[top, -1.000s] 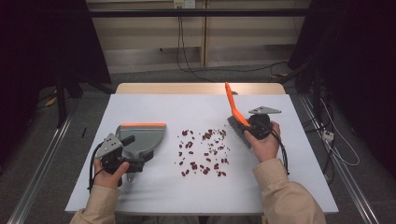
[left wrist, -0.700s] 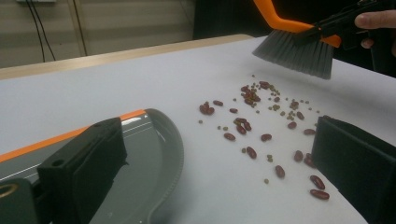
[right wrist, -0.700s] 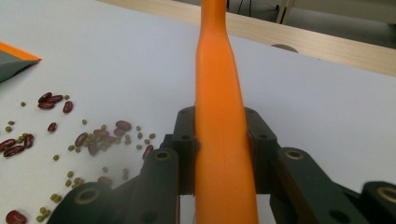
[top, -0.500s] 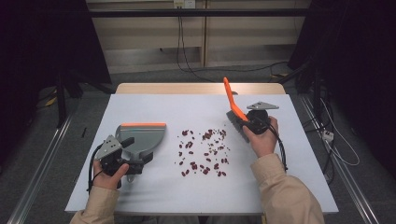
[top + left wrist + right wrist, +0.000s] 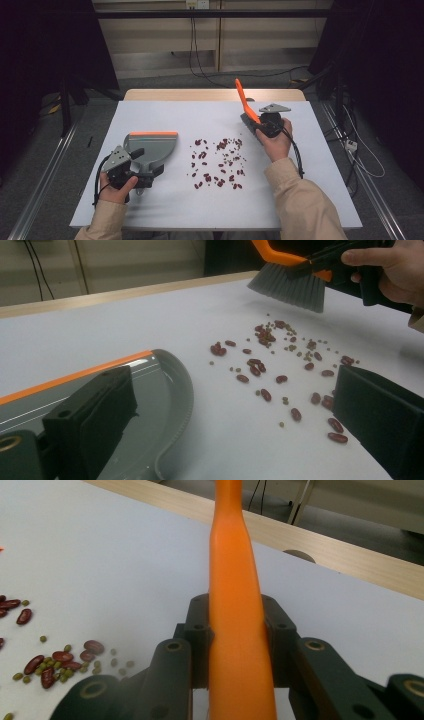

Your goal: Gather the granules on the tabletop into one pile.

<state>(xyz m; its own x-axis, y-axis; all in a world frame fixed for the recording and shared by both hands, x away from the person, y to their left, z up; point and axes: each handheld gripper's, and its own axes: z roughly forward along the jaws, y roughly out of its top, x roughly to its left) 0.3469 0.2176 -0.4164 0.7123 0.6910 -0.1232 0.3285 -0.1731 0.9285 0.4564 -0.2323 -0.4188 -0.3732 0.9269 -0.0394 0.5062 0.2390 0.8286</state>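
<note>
Beans (image 5: 217, 163) lie scattered on the white table (image 5: 165, 212), between our two hands. Our right hand-held gripper (image 5: 263, 123) sits just beyond the right edge of the scatter, clenched on the orange handle of the brush (image 5: 243, 99), whose long axis tilts up and away while the grey bristles (image 5: 290, 286) hang just above the far beans. Our left hand-held gripper (image 5: 131, 172) grasps, as far as we can tell, the handle of the grey dustpan (image 5: 150, 145), which lies flat to the left, its orange lip on the far side. The right hand is nearer; we judge the sweep must run leftward toward the pan.
</note>
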